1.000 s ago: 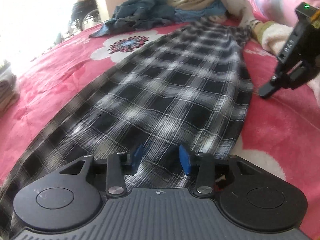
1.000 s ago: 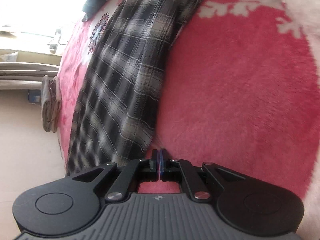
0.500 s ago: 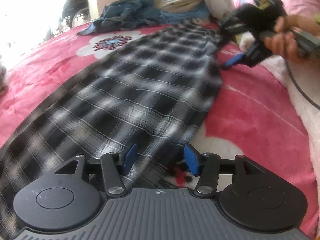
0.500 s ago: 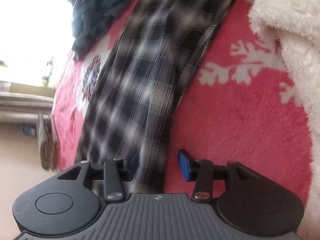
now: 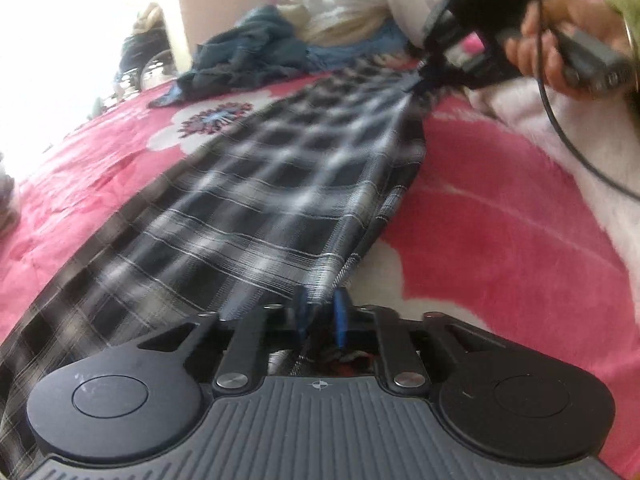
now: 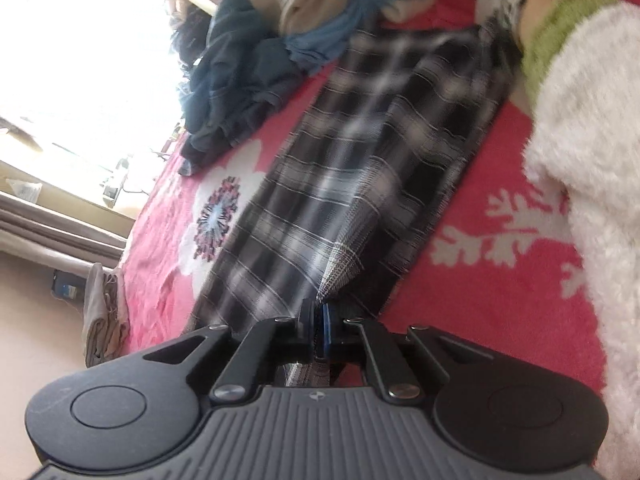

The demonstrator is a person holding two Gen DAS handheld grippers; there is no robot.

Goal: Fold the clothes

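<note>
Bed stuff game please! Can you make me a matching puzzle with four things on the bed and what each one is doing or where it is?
Things:
1. black and white plaid cloth
2. crumpled dark blue garment
3. pink flowered blanket
4. fluffy white fabric

Places or states:
A. spread under everything
B. heaped at the far end of the bed
C. pinched by both tongs, the left tongs and the right tongs
D. along the right edge of the right wrist view

Pairs: 1-C, 2-B, 3-A, 4-D

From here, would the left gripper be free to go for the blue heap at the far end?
Probably not: the left gripper is shut on the plaid cloth, and the blue heap lies beyond the cloth's far end.
</note>
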